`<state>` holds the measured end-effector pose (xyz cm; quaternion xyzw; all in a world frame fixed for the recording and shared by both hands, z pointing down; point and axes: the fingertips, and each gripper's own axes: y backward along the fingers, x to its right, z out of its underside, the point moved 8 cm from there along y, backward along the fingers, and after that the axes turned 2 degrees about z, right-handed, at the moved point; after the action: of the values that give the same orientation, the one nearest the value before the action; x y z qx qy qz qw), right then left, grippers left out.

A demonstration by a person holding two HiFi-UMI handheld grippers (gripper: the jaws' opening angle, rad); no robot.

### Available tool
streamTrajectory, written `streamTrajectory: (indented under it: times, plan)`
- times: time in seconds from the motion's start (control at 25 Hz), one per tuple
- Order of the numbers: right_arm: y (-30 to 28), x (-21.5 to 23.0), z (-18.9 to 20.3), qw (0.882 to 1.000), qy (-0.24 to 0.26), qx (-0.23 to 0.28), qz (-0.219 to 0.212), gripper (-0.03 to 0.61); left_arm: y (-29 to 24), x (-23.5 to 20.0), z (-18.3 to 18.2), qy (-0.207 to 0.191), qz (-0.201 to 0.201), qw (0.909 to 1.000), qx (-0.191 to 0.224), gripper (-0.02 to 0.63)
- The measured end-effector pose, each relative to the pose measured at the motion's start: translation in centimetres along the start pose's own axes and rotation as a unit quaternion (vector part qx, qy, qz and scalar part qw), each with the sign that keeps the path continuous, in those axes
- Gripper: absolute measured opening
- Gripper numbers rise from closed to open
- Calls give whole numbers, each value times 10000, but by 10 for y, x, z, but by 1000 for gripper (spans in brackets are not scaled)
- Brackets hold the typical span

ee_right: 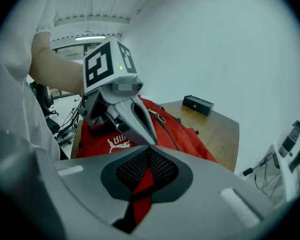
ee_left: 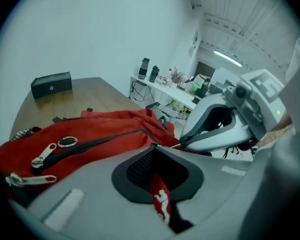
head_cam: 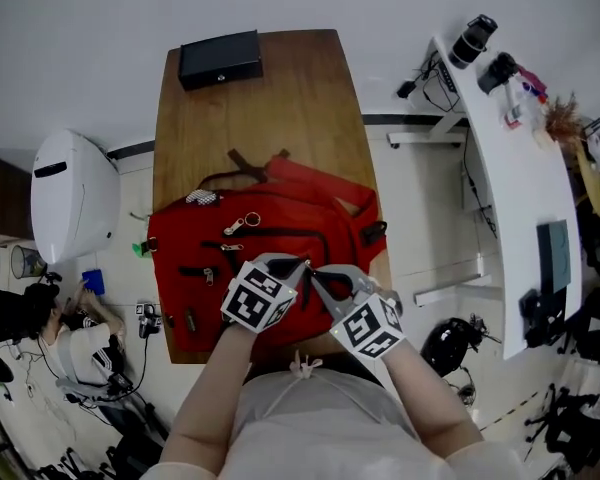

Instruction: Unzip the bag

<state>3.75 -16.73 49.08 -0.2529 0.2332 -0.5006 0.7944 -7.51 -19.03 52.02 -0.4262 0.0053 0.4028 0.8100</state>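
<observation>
A red backpack point(head_cam: 270, 230) lies flat on the wooden table point(head_cam: 270, 98), with its black zips facing up. Both grippers meet over its near edge. My left gripper point(head_cam: 300, 265) is shut on a red fabric tab with a white logo point(ee_left: 161, 200); the tab runs down between its closed jaws. My right gripper point(head_cam: 312, 273) is shut on a plain red fabric tab point(ee_right: 142, 186). In the left gripper view the right gripper's body point(ee_left: 220, 129) sits just right of the left gripper point(ee_left: 152, 146), tip to tip. Metal zip pulls point(ee_left: 42, 160) lie on the bag's front.
A black box point(head_cam: 220, 58) stands at the table's far end. A white desk point(head_cam: 510, 168) with bottles and clutter runs along the right. Left of the table there is a white rounded device point(head_cam: 70, 193), and a person point(head_cam: 70, 338) sits on the floor.
</observation>
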Motion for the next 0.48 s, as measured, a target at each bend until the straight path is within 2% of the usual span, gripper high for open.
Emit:
streamTrajectory:
  times: [0.16, 0.48]
  plan:
    - [3, -14, 10, 9998, 175, -17, 66, 9, -3, 0, 0, 103, 96, 9999, -96, 6]
    - [5, -37, 20, 9992, 135, -279, -242, 12, -7, -1, -1, -4, 85, 9999, -122, 6]
